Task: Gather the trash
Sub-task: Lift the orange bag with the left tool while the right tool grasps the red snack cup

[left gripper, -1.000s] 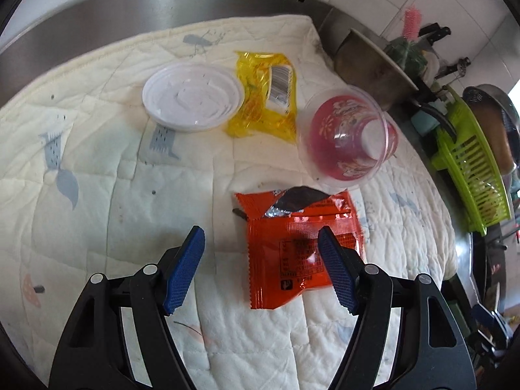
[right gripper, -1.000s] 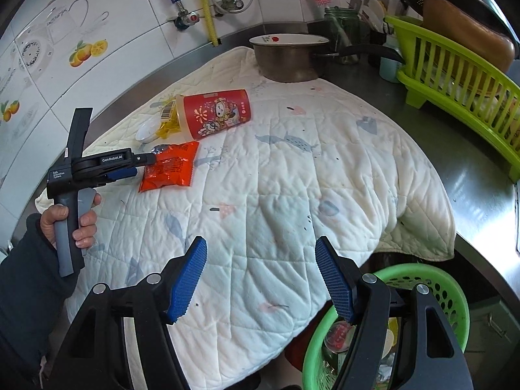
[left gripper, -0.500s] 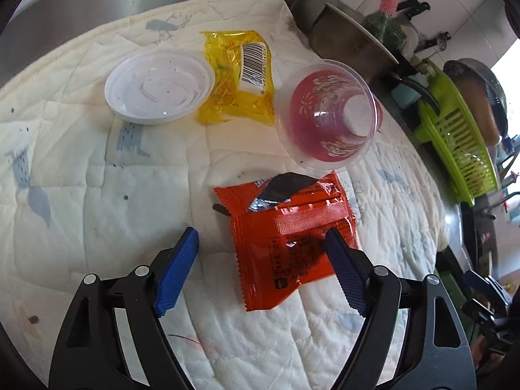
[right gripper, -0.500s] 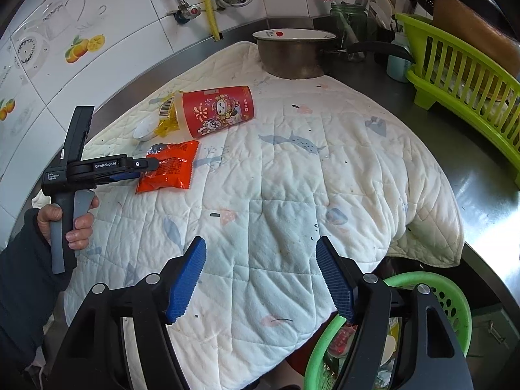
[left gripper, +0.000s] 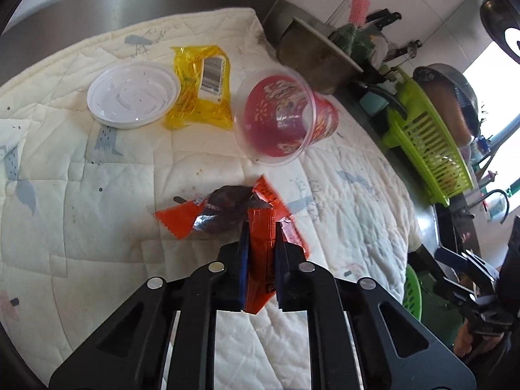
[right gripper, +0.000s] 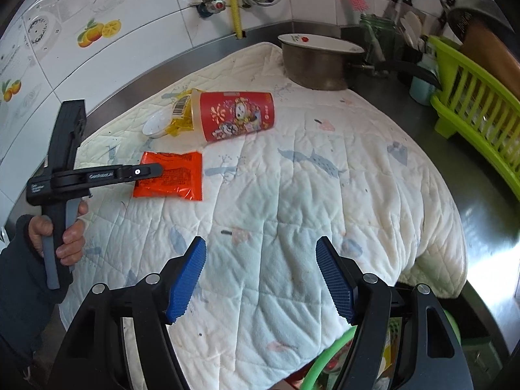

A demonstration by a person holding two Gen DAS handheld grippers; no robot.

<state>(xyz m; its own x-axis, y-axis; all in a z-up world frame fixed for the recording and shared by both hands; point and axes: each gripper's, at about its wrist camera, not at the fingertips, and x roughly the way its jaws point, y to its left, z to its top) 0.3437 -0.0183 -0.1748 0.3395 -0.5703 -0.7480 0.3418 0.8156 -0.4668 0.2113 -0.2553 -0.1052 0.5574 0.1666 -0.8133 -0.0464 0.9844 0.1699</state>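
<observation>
My left gripper [left gripper: 260,247] is shut on the orange snack wrapper [left gripper: 263,224], which is crumpled between the blue pads; it also shows in the right wrist view [right gripper: 172,175] with the left gripper [right gripper: 152,170] on it. Beyond it on the white quilted cloth [left gripper: 97,211] lie a red plastic cup [left gripper: 279,120] on its side, a yellow wrapper [left gripper: 201,97] and a white lid [left gripper: 133,94]. My right gripper [right gripper: 260,276] is open and empty above the cloth's near edge, over the green trash basket [right gripper: 328,360].
A metal pot [right gripper: 318,61] stands at the back of the steel counter. A green dish rack [right gripper: 481,113] is at the right. A tiled wall with pipes [right gripper: 234,0] lies behind. The basket rim also shows in the left wrist view [left gripper: 412,292].
My left gripper has closed on the orange wrapper and crumpled it. The right gripper has shifted slightly and stays open.
</observation>
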